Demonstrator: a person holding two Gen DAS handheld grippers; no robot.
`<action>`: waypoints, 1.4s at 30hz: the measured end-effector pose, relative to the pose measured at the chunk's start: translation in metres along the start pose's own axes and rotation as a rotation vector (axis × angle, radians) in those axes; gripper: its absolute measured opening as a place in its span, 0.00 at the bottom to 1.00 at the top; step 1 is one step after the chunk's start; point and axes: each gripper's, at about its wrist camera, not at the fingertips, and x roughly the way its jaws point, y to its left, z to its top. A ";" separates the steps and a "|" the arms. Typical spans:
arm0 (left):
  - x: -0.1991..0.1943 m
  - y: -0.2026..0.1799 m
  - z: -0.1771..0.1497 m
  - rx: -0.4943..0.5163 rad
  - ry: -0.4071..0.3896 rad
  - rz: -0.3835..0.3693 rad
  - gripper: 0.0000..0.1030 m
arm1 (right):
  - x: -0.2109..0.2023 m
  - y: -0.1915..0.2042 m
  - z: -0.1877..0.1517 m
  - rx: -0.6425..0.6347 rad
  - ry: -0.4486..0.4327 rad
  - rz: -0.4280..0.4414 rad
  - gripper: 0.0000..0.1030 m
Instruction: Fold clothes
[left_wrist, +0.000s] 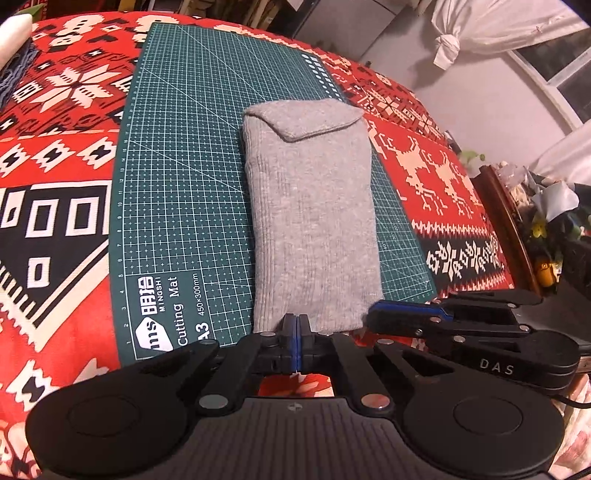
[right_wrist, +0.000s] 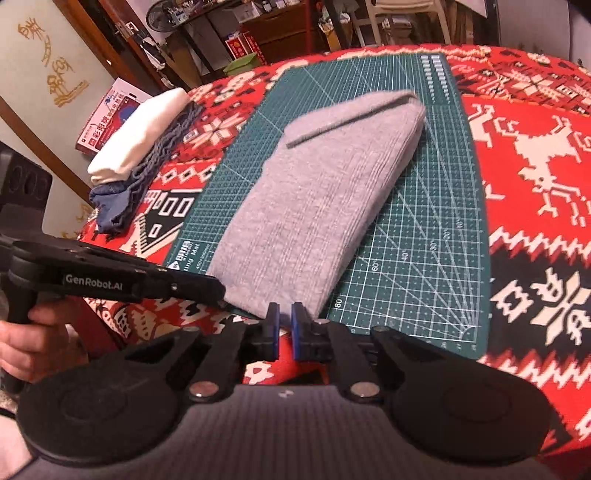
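The folded grey ribbed knit garment (left_wrist: 310, 221) lies lengthwise on the green gridded cutting mat (left_wrist: 177, 177), reaching its near edge. A white and blue folded clothes pile (right_wrist: 136, 151) sits at the red patterned tablecloth's (left_wrist: 59, 155) far left edge. The left gripper (left_wrist: 297, 325) is pressed closed at the garment's near hem; the right gripper (right_wrist: 283, 321) stands slightly parted, empty.

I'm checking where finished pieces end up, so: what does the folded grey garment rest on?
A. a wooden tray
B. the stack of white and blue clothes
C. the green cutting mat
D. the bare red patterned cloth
C: the folded grey garment lies along the green cutting mat, whose grid shows on both its long sides, while the white and blue clothes sit apart on the red cloth.
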 end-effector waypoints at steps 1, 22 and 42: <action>-0.004 -0.002 0.000 -0.001 -0.008 -0.013 0.02 | -0.005 0.001 0.001 -0.008 -0.016 -0.003 0.12; 0.002 -0.003 0.025 -0.056 -0.050 -0.086 0.02 | 0.001 -0.024 0.019 0.074 -0.078 -0.069 0.07; 0.011 -0.014 0.066 -0.024 -0.097 -0.043 0.02 | 0.001 -0.048 0.054 0.126 -0.176 -0.108 0.08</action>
